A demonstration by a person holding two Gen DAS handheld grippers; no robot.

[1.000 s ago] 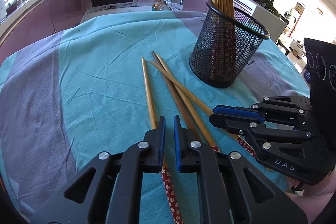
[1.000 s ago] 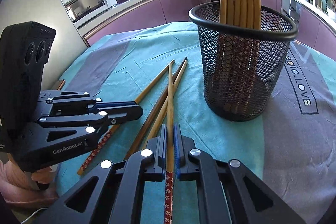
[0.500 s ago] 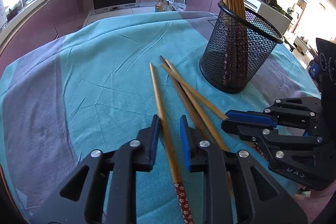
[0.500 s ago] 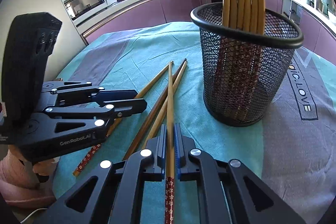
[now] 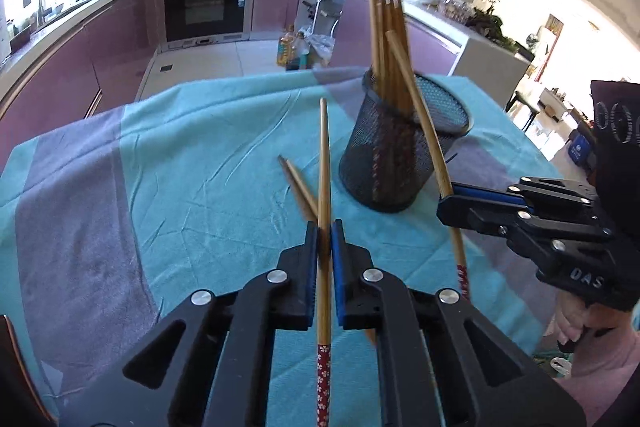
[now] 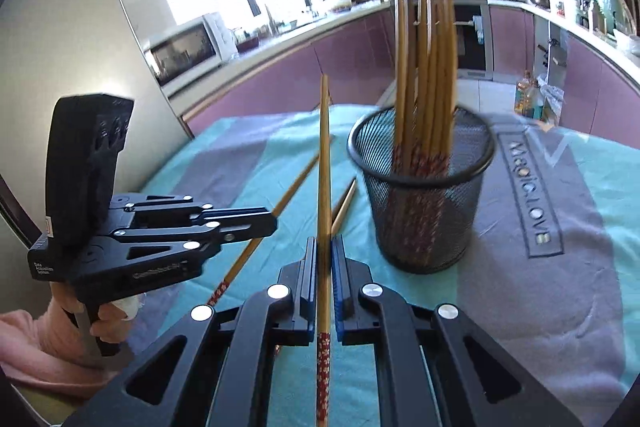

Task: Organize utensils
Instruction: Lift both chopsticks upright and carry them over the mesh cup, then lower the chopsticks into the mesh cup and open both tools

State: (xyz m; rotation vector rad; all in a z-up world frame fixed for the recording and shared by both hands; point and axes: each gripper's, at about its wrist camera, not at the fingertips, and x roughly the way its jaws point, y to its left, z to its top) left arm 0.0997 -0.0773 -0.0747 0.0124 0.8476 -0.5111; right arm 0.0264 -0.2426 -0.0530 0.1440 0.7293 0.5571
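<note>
Both grippers loaded, one chopstick each. Left gripper [image 5: 325, 227] is clenched on a bamboo chopstick [image 5: 324, 163], gripped toward the patterned red handle end, bare tip pointing forward and raised off the cloth. Right gripper [image 6: 325, 243] is clamped the same way on its own chopstick [image 6: 324, 155], tip angled up beside the mesh holder [image 6: 420, 219]. Low grip leaves most of the shaft free, probably so it can be swung over the rim and dropped in. The holder already has a bundle of chopsticks [image 6: 426, 67] standing handle-down. Two loose chopsticks [image 5: 298, 183] lie on the teal tablecloth [image 5: 200, 155] near the holder's base, not yet collected.
</note>
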